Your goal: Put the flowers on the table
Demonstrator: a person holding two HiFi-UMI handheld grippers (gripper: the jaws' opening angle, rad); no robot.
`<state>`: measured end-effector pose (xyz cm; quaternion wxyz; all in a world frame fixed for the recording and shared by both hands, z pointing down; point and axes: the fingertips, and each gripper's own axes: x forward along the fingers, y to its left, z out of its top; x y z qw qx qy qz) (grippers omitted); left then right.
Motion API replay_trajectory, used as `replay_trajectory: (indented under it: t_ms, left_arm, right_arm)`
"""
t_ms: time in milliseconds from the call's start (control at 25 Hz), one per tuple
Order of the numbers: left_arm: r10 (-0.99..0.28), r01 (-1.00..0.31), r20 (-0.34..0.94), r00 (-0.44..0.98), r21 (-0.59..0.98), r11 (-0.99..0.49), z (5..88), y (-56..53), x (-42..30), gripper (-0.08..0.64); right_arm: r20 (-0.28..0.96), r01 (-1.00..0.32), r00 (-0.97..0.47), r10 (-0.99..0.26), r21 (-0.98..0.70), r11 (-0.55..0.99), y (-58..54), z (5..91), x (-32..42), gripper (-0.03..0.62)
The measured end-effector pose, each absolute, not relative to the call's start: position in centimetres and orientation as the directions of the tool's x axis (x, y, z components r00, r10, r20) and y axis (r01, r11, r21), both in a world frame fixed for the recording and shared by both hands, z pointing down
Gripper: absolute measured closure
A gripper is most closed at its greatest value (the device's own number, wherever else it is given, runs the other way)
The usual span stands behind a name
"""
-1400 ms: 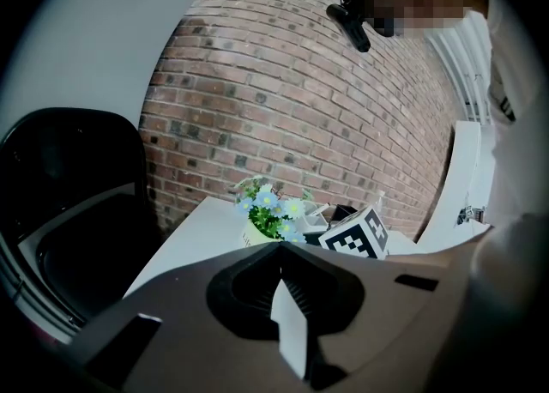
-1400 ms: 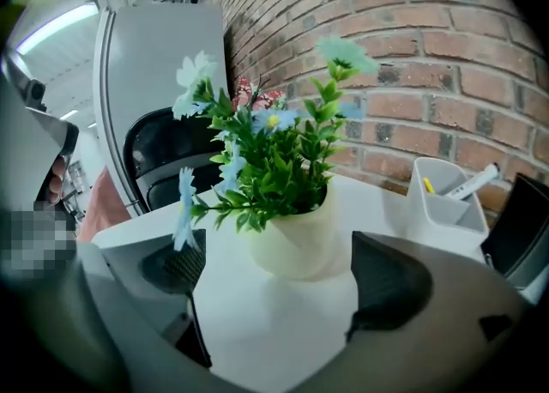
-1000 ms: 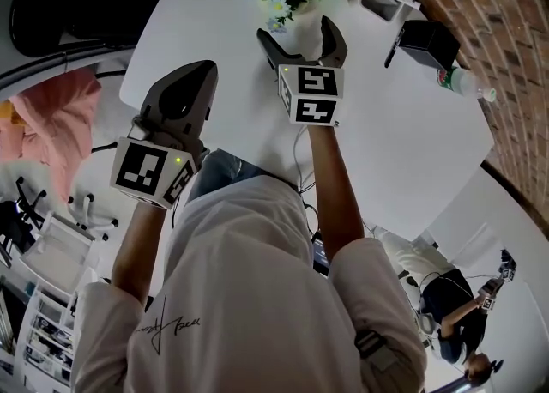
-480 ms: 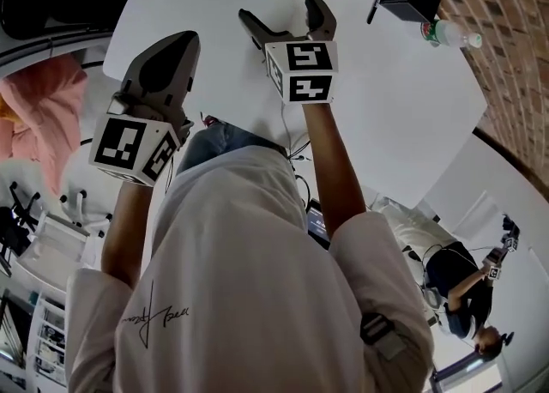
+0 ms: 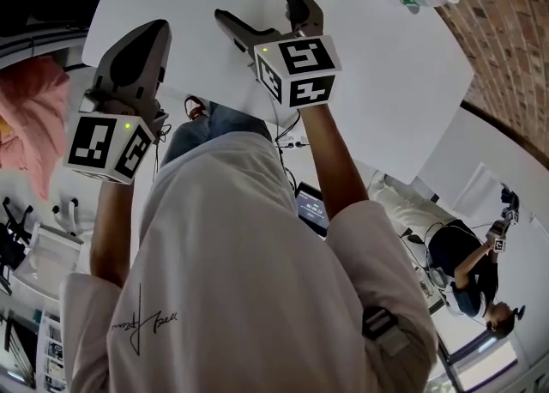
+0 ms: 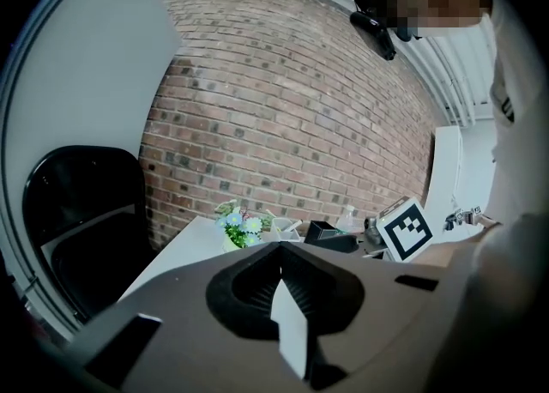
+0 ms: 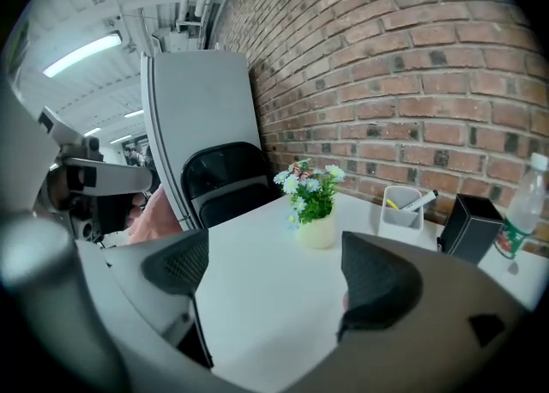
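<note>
Right gripper view check: keep wide-open, empty right gripper [image 7: 279, 273] and closed, empty left gripper [image 6: 279, 288] clear of upright flowers [image 7: 310, 192] on far table [image 7: 257, 318] side, to avoid toppling by stray sweep.

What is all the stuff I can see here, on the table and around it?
flowers: one pot, blue and white, on the table
table: one, white, by the brick wall
pen holder: one, pale, right of the flowers
box: one, black, beside the pen holder
bottle: one, clear, beside the box
chair: one, black, behind the table
cloth: one, pink, left of the table
left gripper: one, dark, shut, empty
right gripper: one, dark, open, empty
</note>
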<state>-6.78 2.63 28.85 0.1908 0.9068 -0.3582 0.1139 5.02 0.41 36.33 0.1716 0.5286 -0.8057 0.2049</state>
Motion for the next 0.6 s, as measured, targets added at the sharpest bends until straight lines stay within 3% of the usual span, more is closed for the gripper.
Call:
replay_trajectory:
  t_ms: [240, 600]
  left_arm:
    - [-0.618, -0.692, 0.311, 0.722, 0.290, -0.662, 27.3, 4.5, -7.5, 0.555]
    - [-0.628, -0.692, 0.292, 0.721, 0.301, -0.656, 26.7, 6.5, -8.7, 0.555]
  right_arm:
    - [0.462, -0.887, -0.461, -0.758, -0.264, 0.379, 3.1, 33.8, 4.6, 0.093]
    - [0.420, -0.877, -0.480, -0.770, -0.243, 0.414, 7.3, 30.1, 3.7, 0.094]
